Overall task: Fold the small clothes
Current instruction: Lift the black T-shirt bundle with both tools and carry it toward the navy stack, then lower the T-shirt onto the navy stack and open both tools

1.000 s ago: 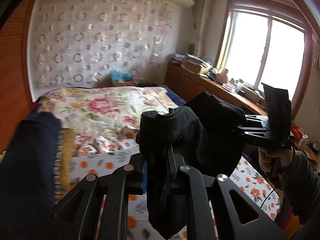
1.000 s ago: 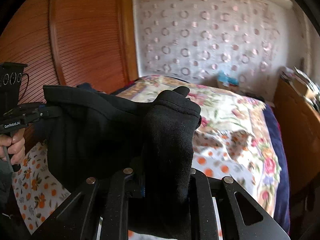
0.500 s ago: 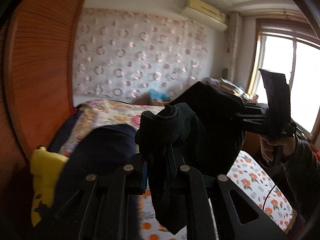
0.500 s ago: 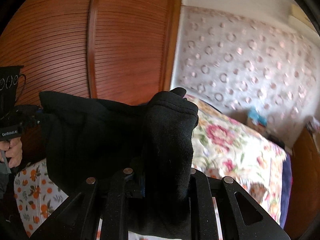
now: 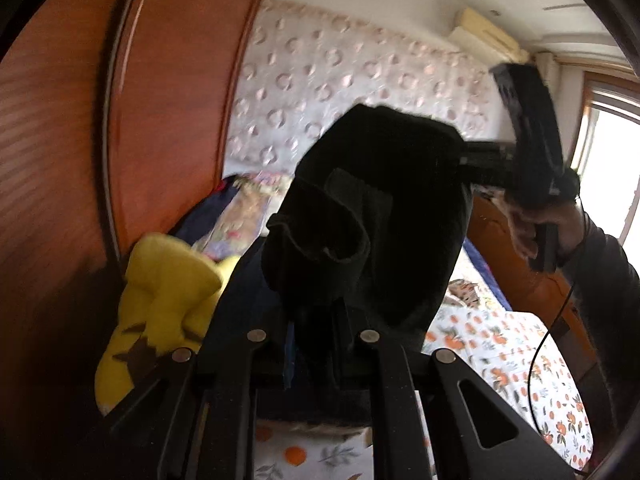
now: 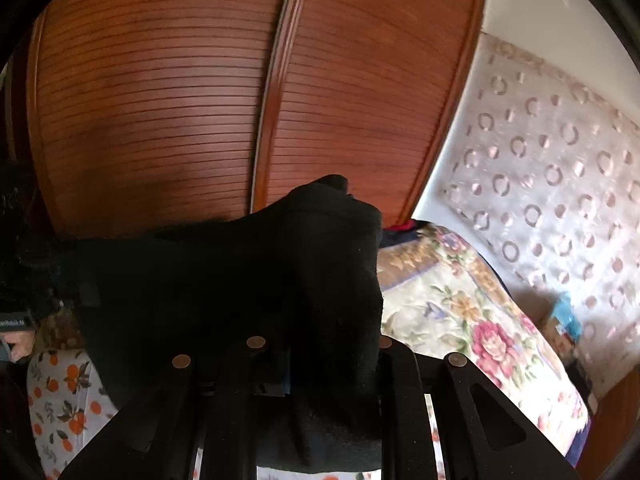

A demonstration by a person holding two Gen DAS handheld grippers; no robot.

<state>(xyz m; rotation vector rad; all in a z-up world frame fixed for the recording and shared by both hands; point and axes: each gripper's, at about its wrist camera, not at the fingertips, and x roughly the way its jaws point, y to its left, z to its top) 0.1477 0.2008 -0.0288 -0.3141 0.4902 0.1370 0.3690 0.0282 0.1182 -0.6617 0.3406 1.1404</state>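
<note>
Two claws share one black garment (image 5: 384, 208), holding it in the air above the bed (image 5: 500, 344). The left claw (image 5: 316, 320) is pressed nearly together on a bunched, rolled edge of the cloth; the right claw (image 6: 320, 344) pinches another part the same way, its fingers buried in the fabric. In the left view the right claw's body sits at two o'clock, gripped by a hand (image 5: 544, 224), with the cloth stretched between the pair.

This looks like the carrying or spreading step: the piece is lifted and taut but not yet laid flat, so no fold is made. The next move, I judge, calls for lowering both claws together onto the orange-print sheet (image 6: 60, 396) and keeping the cloth stretched so it lands without wrinkles.

The garment is a soft, thick matte knit that slumps in heavy folds and should drape readily. The sheet is thin and smooth; a floral quilt (image 6: 460, 312) at three o'clock in the right view looks padded. A yellow plush (image 5: 160, 300) lies at nine o'clock beside a slatted wooden wardrobe (image 6: 160, 100).
</note>
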